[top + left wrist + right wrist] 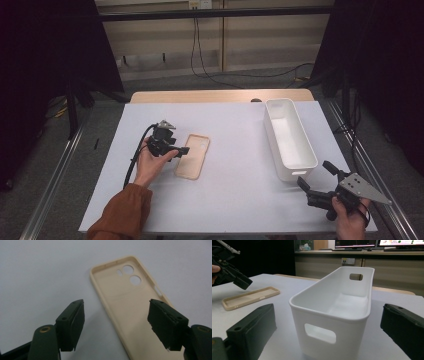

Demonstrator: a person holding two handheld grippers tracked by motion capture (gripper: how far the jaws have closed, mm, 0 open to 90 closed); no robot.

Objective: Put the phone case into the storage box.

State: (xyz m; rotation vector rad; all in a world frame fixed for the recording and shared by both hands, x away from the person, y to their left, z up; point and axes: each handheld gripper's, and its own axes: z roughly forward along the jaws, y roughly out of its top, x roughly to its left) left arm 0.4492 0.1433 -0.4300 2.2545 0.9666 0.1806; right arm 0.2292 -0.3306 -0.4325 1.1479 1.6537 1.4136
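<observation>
we note left tongs (183, 150) agape astride phone case (192, 156) | long axis runs away | right tongs (314, 181) agape, far

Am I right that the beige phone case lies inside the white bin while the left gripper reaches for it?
Not quite: the beige phone case lies flat on the table, apart from the white bin, as the high view shows. The left gripper does reach for it.
</observation>
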